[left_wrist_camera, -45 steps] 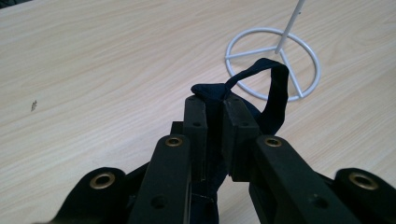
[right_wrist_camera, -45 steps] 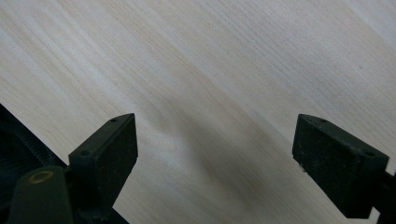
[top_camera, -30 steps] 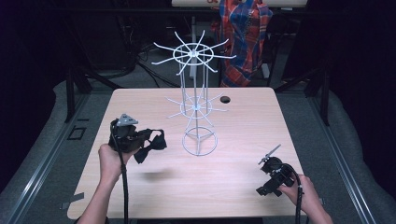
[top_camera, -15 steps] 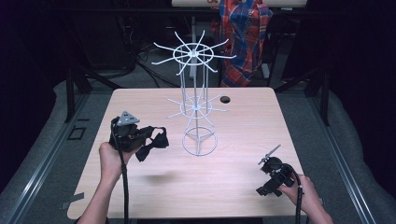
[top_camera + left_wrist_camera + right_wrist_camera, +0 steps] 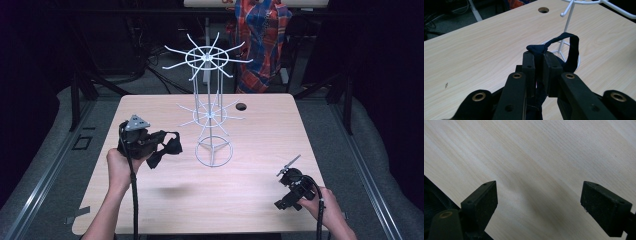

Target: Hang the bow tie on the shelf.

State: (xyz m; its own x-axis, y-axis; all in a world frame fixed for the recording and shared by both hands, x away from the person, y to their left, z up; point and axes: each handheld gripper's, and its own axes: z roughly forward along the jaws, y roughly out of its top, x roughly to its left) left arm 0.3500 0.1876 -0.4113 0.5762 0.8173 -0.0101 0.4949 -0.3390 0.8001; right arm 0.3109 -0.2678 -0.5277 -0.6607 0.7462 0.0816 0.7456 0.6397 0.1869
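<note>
My left gripper (image 5: 156,145) hovers over the left half of the table, shut on a dark bow tie (image 5: 169,145). In the left gripper view the jaws (image 5: 539,56) pinch the tie's knot, and its strap (image 5: 572,50) loops out to the right, toward the foot of the white wire rack (image 5: 567,27). The rack (image 5: 209,107) stands in the middle of the table, spokes fanning out at two levels over a ring base. My right gripper (image 5: 286,199) is held low at the front right. Its jaws (image 5: 539,200) are open over bare wood.
The light wooden table (image 5: 260,130) has a round cable hole (image 5: 241,106) behind the rack. A red and blue plaid cloth (image 5: 262,35) hangs beyond the far edge. Dark stands and cables surround the table.
The left hand with the bow tie has drifted very slightly away from the front edge. The right hand has stayed still.
</note>
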